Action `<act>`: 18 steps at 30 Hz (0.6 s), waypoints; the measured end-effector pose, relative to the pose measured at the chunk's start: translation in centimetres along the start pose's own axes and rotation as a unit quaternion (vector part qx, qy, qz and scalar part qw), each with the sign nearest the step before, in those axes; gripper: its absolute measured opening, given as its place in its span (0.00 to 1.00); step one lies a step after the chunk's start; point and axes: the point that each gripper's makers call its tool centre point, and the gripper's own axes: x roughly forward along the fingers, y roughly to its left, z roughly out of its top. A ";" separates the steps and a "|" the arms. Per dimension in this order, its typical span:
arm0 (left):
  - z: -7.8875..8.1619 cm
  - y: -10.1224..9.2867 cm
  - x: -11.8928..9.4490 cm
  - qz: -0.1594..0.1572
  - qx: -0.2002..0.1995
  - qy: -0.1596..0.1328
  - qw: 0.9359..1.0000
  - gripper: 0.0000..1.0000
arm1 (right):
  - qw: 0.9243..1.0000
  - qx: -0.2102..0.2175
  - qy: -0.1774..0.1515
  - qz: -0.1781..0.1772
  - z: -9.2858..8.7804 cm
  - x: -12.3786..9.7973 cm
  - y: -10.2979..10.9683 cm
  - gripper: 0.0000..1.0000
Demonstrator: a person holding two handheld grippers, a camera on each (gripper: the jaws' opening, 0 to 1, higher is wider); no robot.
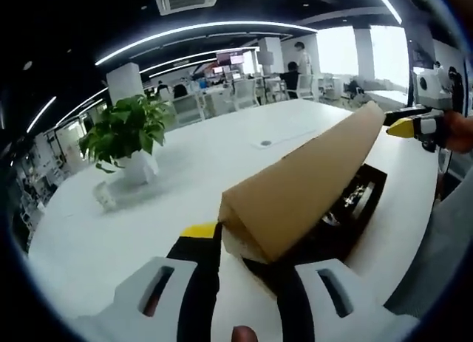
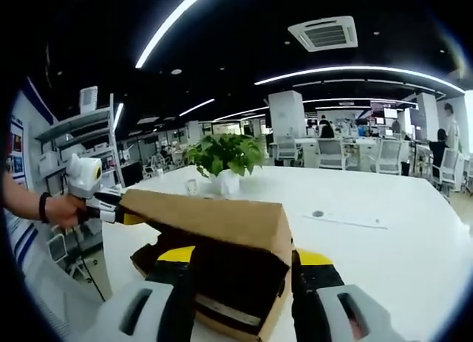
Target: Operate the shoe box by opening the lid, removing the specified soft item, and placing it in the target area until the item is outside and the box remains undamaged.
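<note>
Left gripper view: potted plant [image 1: 127, 139] beside lid [image 1: 303, 181]

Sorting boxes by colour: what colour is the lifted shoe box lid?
Plain cardboard brown lid, clearest in the left gripper view.

You worked in an open-plan office: rows of desks and chairs [image 2: 331, 154] filled the frame's middle, ceiling light strips [image 1: 194, 33] curved overhead, a potted plant [image 1: 127, 137] stood on the white table [image 1: 111, 238]

box contents [image 2: 236, 283] largely hidden under raised lid [image 2: 214, 218]
</note>
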 end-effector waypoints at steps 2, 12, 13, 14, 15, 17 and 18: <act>0.1 0.4 0.1 0.002 -0.002 -0.001 1.000 0.20 | 1.000 0.001 0.002 0.000 -0.2 0.3 -0.2 0.48; 1.0 1.2 0.5 0.008 -0.018 -0.009 1.000 0.15 | 0.997 -0.024 0.058 -0.034 -2.5 1.8 -2.3 0.42; 1.1 1.3 0.6 0.009 -0.016 -0.009 1.000 0.13 | 0.997 -0.022 0.058 -0.035 -2.5 2.1 -2.5 0.42; 1.2 1.5 0.6 0.013 -0.015 -0.010 1.000 0.13 | 0.997 -0.021 0.060 -0.033 -2.6 2.3 -2.5 0.41; 1.2 1.6 0.8 0.010 -0.020 -0.008 1.000 0.12 | 0.997 -0.022 0.062 -0.032 -2.6 2.5 -2.6 0.41; 1.4 1.8 0.9 0.009 -0.019 -0.010 1.000 0.12 | 0.997 -0.027 0.067 -0.035 -2.7 2.9 -2.8 0.40; 1.5 1.9 1.0 0.009 -0.019 -0.010 1.000 0.12 | 0.997 -0.025 0.067 -0.035 -2.6 3.1 -2.9 0.40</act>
